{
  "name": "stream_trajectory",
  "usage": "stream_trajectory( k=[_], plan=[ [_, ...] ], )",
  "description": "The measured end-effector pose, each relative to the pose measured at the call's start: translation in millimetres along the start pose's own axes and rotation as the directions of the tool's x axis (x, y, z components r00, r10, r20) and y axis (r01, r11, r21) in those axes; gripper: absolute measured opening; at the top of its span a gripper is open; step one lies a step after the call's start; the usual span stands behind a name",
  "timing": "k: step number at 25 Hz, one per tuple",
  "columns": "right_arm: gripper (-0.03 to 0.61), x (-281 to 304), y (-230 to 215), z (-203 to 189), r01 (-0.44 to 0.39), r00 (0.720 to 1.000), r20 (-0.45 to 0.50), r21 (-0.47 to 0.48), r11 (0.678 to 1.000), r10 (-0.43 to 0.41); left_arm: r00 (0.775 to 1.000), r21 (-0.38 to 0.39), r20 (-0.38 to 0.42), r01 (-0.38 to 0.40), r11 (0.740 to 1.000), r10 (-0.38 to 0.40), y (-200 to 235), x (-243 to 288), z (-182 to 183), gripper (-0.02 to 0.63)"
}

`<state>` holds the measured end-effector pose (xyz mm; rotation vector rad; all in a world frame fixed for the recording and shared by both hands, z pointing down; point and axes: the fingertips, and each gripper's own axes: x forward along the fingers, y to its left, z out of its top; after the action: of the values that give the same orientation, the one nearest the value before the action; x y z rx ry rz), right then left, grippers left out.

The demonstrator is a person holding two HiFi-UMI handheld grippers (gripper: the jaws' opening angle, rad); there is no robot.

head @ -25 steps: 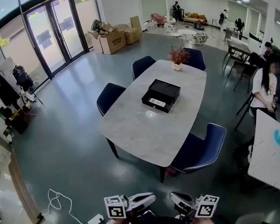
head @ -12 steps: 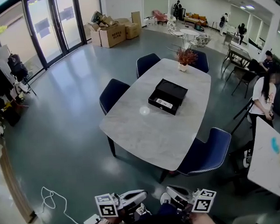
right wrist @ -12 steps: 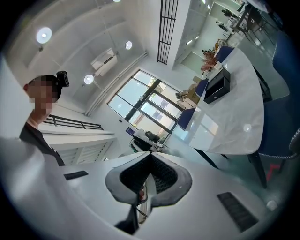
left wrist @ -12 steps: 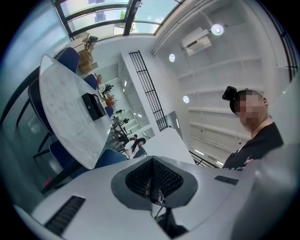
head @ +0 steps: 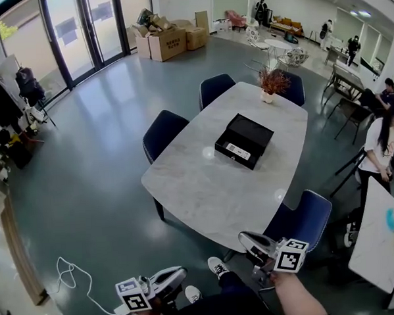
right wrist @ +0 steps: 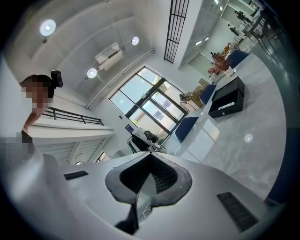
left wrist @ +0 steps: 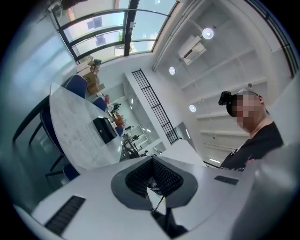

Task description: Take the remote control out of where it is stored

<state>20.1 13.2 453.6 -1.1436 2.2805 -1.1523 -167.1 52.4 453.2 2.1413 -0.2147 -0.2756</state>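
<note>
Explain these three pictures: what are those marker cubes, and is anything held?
No robot: a person carries a two-jaw tool in each hand; the marker cubes are part of them. The wide picture is from a head camera looking down at the left tool and right tool. The other two come from cameras on each tool. Both are shut, empty. The grey marble-look table carries a black box, a pale strip on it apparently the remote control, and a potted reddish plant.

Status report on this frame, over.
Left gripper, right gripper shut, empty. Remote in open black box on table, untouched. Blue chair between right gripper and table.
</note>
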Motion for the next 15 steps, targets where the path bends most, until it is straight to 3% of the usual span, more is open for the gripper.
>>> stream_trajectory(
  k=[7, 15],
  plan=[
    [0.011, 39.9, -81.8, 87.1, 0.056, 0.997, -0.046, -0.081, 0.995, -0.06, 0.99, -0.005, 0.104, -0.094, 0.996, 0.094, 20.7, 15.5, 27.1, 0.006],
    [0.011, 70.5, -189.1, 172.1, 0.163, 0.977, -0.102, -0.2, 0.966, -0.186, 0.969, -0.054, 0.147, -0.19, 0.98, 0.197, 50.4, 34.3, 31.5, 0.006]
  ],
)
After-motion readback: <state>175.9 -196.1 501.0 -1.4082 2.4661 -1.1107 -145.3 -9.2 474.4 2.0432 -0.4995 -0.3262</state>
